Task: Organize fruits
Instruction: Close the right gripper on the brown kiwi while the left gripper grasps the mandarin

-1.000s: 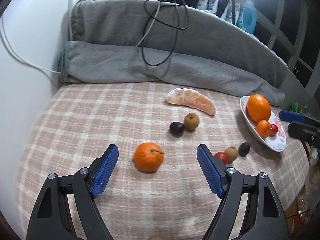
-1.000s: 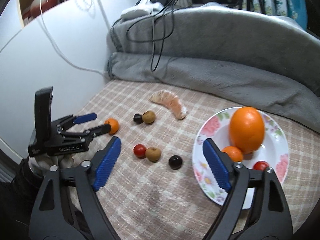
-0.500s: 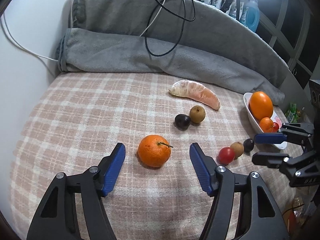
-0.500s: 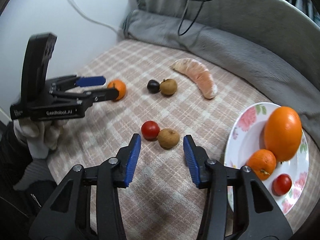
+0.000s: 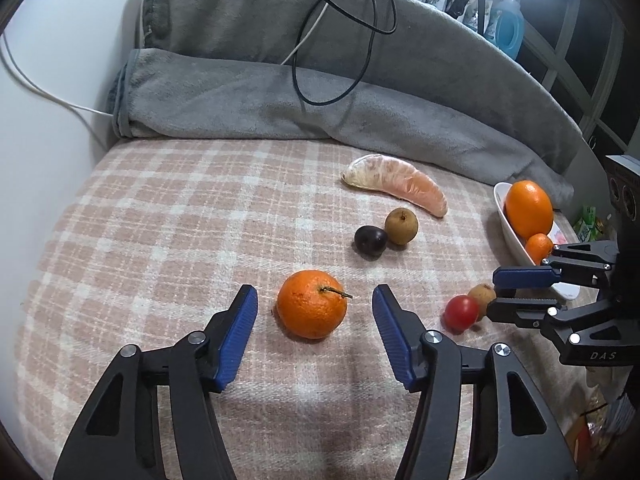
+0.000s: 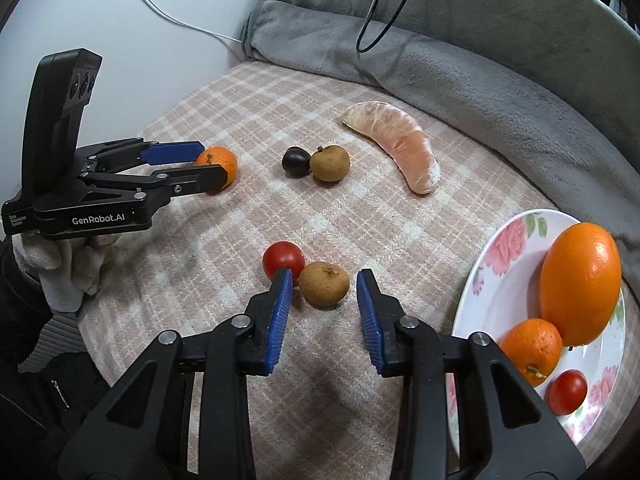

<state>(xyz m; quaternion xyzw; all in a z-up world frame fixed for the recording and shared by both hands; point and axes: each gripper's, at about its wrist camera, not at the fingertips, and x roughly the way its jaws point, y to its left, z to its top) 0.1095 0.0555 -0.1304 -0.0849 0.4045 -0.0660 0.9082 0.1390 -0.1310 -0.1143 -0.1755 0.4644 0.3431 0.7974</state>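
Plaid blanket [image 5: 160, 220], scattered fruits [image 5: 312, 310]

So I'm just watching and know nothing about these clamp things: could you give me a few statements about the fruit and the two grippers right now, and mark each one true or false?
1. The flowered plate holds three fruits. True.
2. The left gripper has lifted the mandarin off the cloth. False: the mandarin lies on the checked cloth between jaws that are closing but not touching it.
3. The right gripper is closing around a brown fruit. True; its pads are not yet pressing on it.
4. The peeled citrus segment is on the plate. False: it lies on the cloth.
5. A red tomato sits right beside that brown fruit. True.
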